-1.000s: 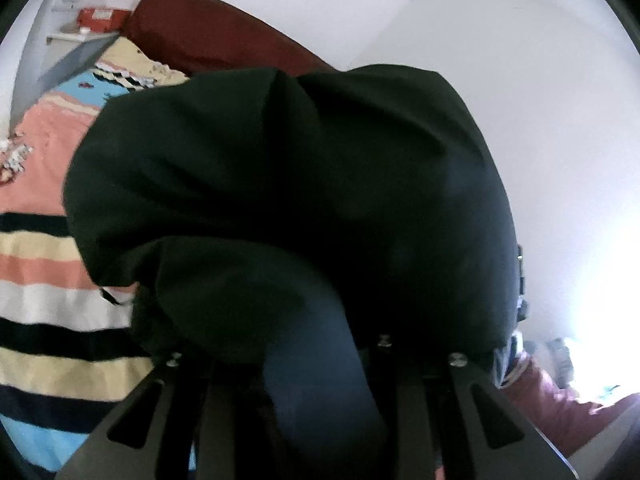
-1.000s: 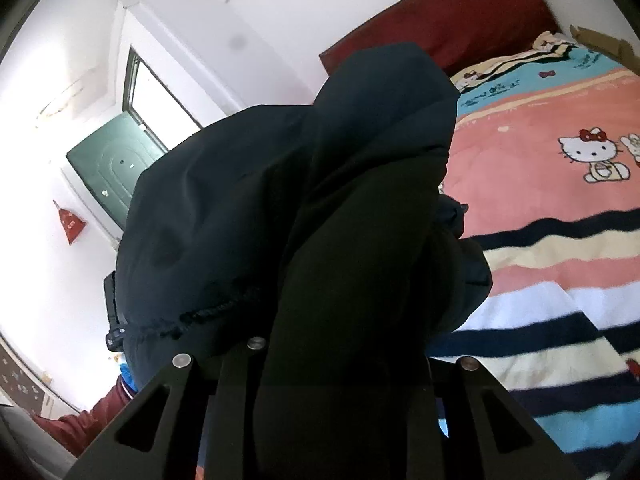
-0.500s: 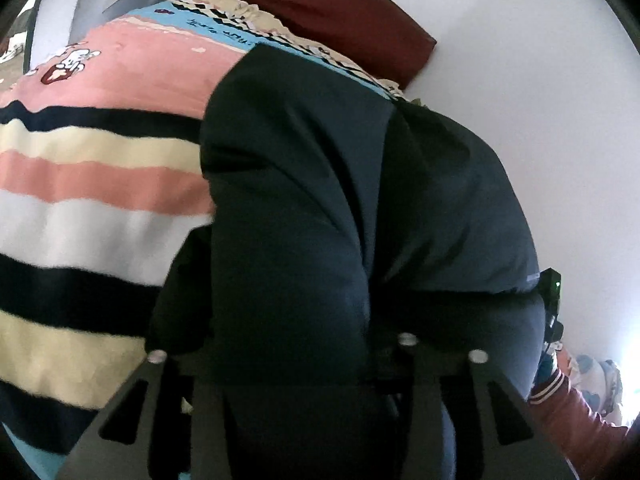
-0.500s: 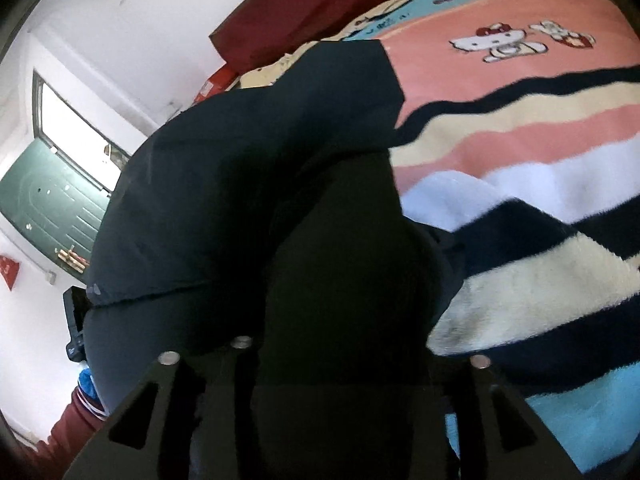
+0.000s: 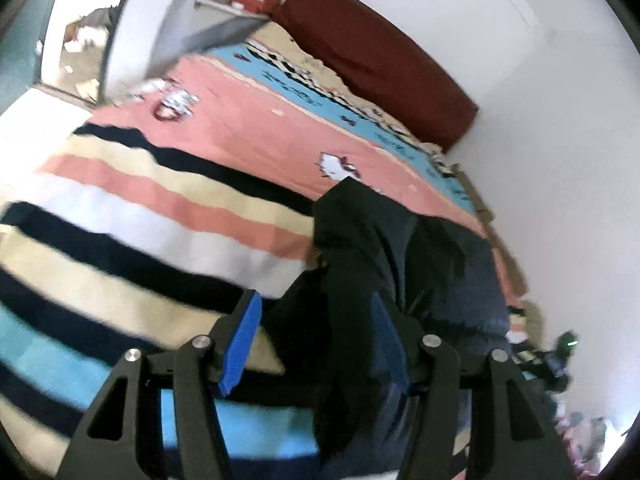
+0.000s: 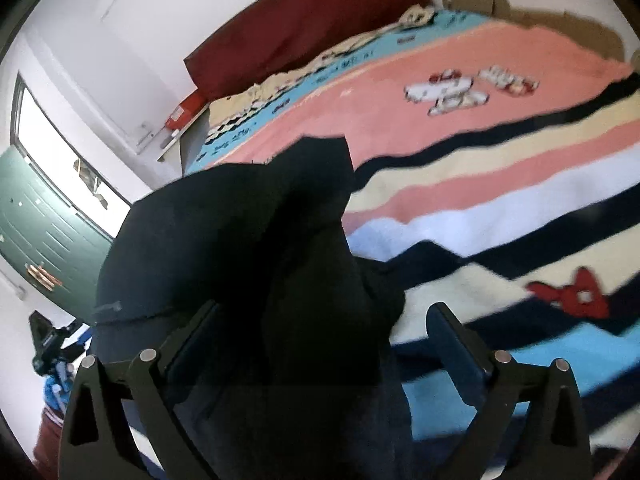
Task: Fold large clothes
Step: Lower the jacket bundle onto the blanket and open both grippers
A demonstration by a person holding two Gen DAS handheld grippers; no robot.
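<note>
On the bed, a dark garment let go

Across the striped blanket (image 5: 168, 216) of the bed lies the dark garment (image 6: 240, 240), bunched near the bed's lower edge. Both the left gripper (image 5: 316, 344) and right gripper (image 6: 324, 344) have just been opening; their jaws stand apart, cloth loosely between them, not pinched. Risk, as I judge it: cloth draped on a finger could drag as the grippers withdraw, undoing the fold.

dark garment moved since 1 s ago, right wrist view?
Yes. The dark garment has dropped from in front of the red headboard down onto the striped blanket. The right gripper jaws have just opened around it.
</note>
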